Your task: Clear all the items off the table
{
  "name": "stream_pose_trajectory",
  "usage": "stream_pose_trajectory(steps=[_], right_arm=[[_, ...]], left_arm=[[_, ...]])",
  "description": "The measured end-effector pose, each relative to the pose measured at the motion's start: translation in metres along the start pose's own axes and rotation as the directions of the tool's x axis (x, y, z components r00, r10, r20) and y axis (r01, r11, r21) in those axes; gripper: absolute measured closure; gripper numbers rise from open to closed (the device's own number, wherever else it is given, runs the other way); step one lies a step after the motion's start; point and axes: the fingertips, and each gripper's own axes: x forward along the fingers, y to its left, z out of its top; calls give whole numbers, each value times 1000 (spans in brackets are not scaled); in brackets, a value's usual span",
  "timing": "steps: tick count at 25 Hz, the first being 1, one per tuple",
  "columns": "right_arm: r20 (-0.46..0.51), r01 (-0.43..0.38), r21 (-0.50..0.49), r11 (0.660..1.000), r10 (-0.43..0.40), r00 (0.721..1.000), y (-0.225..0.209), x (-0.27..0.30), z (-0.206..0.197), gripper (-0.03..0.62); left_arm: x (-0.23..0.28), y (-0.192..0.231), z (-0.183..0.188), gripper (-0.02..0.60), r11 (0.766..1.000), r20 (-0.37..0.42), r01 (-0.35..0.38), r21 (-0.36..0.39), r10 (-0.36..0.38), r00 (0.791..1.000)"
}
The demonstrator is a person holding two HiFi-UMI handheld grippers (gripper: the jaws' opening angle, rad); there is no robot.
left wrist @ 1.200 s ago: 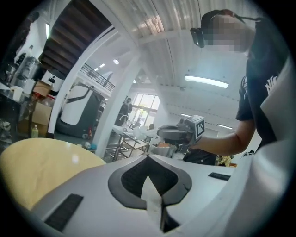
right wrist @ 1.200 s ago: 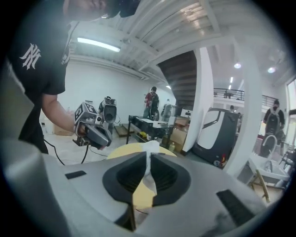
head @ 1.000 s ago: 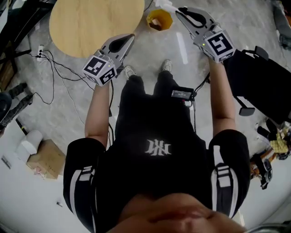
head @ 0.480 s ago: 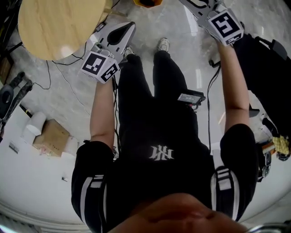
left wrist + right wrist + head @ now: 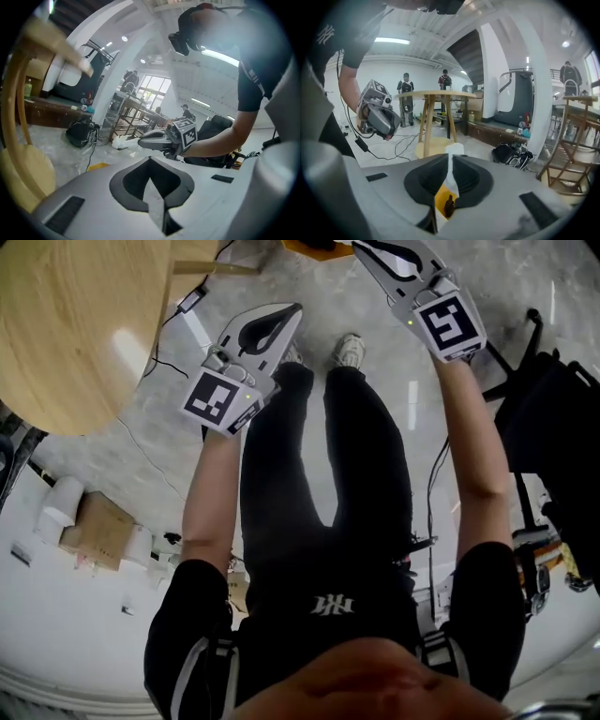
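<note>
Table (image 5: 66, 324) at L, floor (image 5: 319, 296) ahead clr

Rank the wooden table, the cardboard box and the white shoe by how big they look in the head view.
1. wooden table
2. cardboard box
3. white shoe
The table is cut off at the edge yet clearly largest.

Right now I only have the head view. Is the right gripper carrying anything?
Observer: Yes. In its own view the right gripper is shut on a white paper wad.
Operator: What lies past it?
Observer: A yellow bin holding a dark bottle shows through the gap below the jaws.
Operator: And the left gripper?
Observer: Jaws together, nothing between them.
</note>
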Motion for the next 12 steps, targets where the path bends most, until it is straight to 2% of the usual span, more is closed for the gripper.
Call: stream_pose_trajectory(steps=[5, 12], right_arm=[[-41, -9, 29, 1000, 10, 999, 4, 58, -70, 563], [-89, -36, 28, 999, 38, 995, 3, 110, -149, 562]], left_arm=[[18, 51, -69, 569, 999, -32, -18, -29, 17, 999], [38, 100, -125, 569, 999, -43, -29, -44, 27, 999]])
